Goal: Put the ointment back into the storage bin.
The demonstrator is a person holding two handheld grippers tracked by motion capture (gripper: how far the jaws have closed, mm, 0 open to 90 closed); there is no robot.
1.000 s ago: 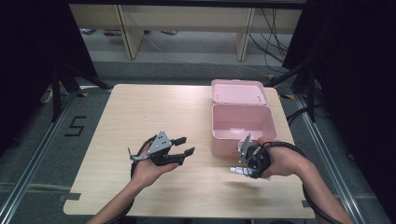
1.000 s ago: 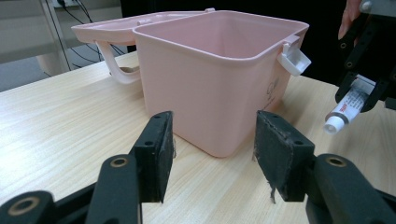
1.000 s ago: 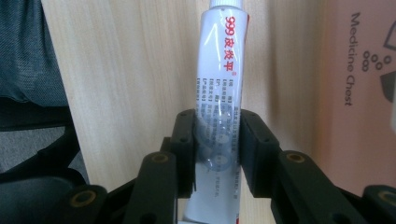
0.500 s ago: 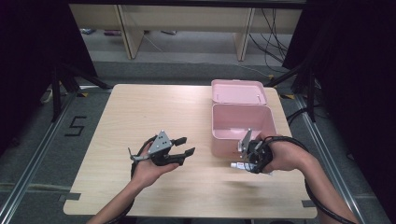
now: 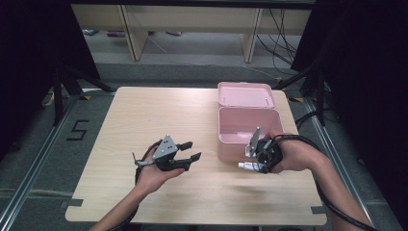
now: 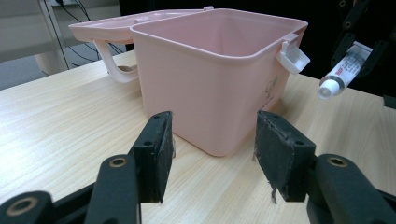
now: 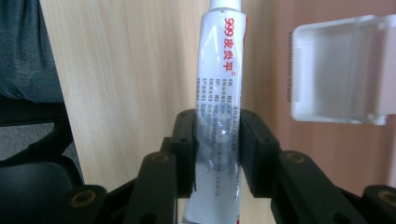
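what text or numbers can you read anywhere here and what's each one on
"999皮炎平", in red, on the white tube clamped in the right gripper.
Small grey print lower on that tube: too small to read.
"Medicine Chest", faint, on the pink box's wall, beside its white latch.
"5", in black, on the floor left of the table.

Lab recording bay, black curtains (image 5: 29, 57), floor rails (image 5: 33, 163), loose cables (image 5: 284, 24), taped number (image 5: 79, 130)

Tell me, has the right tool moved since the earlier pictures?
Yes. The right tool, shut on the ointment tube, has shifted slightly right along the pink box.
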